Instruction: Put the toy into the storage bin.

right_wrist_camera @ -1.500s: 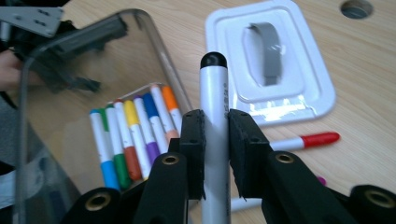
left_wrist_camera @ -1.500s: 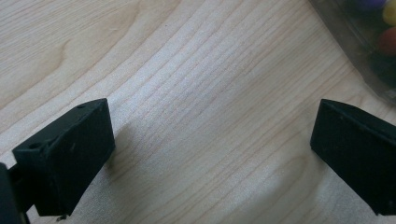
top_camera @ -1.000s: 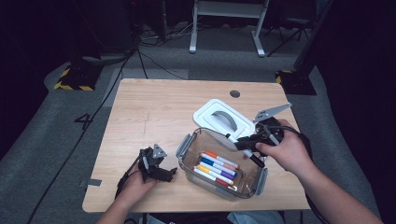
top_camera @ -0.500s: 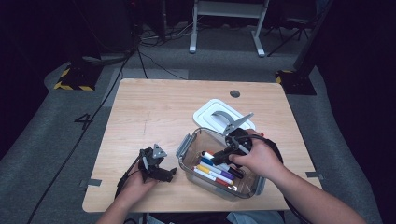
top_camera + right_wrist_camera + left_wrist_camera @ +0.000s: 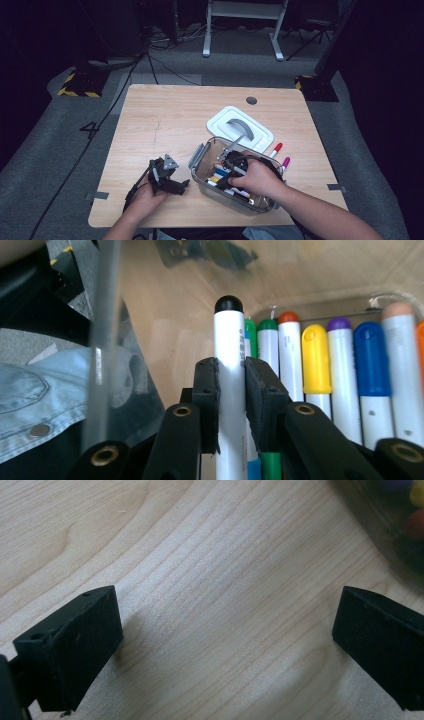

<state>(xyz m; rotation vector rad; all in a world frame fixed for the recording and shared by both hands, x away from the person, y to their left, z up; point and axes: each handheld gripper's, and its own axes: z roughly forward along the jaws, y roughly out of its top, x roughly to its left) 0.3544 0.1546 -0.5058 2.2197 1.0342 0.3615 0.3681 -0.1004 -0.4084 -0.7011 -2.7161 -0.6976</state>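
A clear plastic box (image 5: 200, 159) holding several coloured markers stands on the wooden table (image 5: 165, 120). My right gripper (image 5: 226, 172) reaches down into the box. In the right gripper view my right gripper (image 5: 231, 385) is shut on a white marker with a black cap (image 5: 229, 340), held just above the row of markers (image 5: 316, 360) lying in the box. My left gripper (image 5: 181, 185) rests on the table to the left of the box. In the left gripper view my left gripper (image 5: 225, 630) stands wide open over bare wood, with the box's corner (image 5: 385, 510) at the upper right.
The box's white lid (image 5: 240, 127) with a grey handle lies just behind the box. A red-capped marker (image 5: 275, 149) and a magenta-capped marker (image 5: 285, 163) lie on the table to the right of the box. The box's clear wall (image 5: 107, 315) stands close to the held marker.
My right hand has moved left and down, from the right of the box into it, carrying the black-capped marker. The left hand has stayed put.
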